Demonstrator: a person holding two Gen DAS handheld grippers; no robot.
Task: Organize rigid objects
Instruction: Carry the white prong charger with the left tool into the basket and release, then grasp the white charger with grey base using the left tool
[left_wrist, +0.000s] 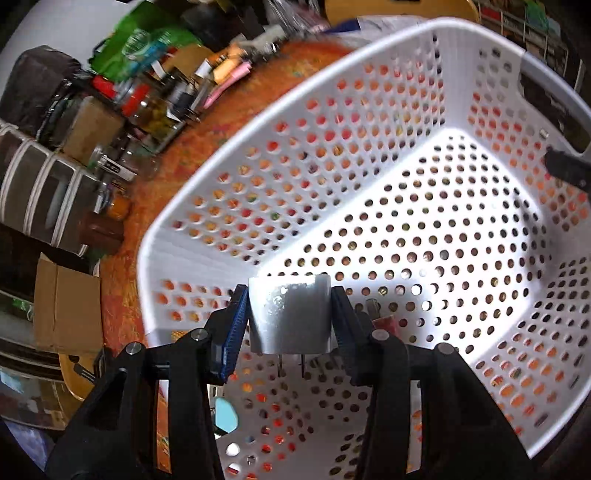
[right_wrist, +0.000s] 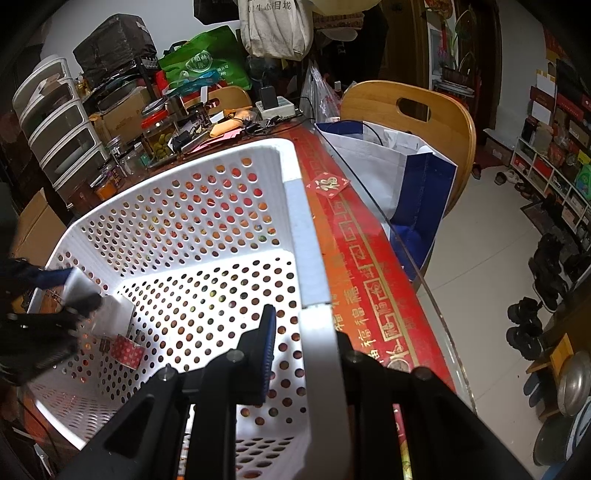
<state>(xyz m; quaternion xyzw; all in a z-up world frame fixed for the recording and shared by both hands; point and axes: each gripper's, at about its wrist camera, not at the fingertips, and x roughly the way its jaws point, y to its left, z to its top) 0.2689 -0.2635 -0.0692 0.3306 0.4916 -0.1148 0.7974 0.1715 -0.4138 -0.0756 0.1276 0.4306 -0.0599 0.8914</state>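
We hold a white block (left_wrist: 290, 317) clamped in left gripper (left_wrist: 290, 321) over the basket (right_wrist: 310, 258); right gripper (right_wrist: 306, 354) pinches its rim. One red box (right_wrist: 127, 352) inside; most sorting remains.

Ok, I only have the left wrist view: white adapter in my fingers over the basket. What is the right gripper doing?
Observer: The right gripper is shut on the grey handle of the basket, one finger inside the wall and one outside.
Operator: Anything on the floor near my adapter?
Observer: Yes, a small red patterned item lies on the basket floor, close to the white adapter.
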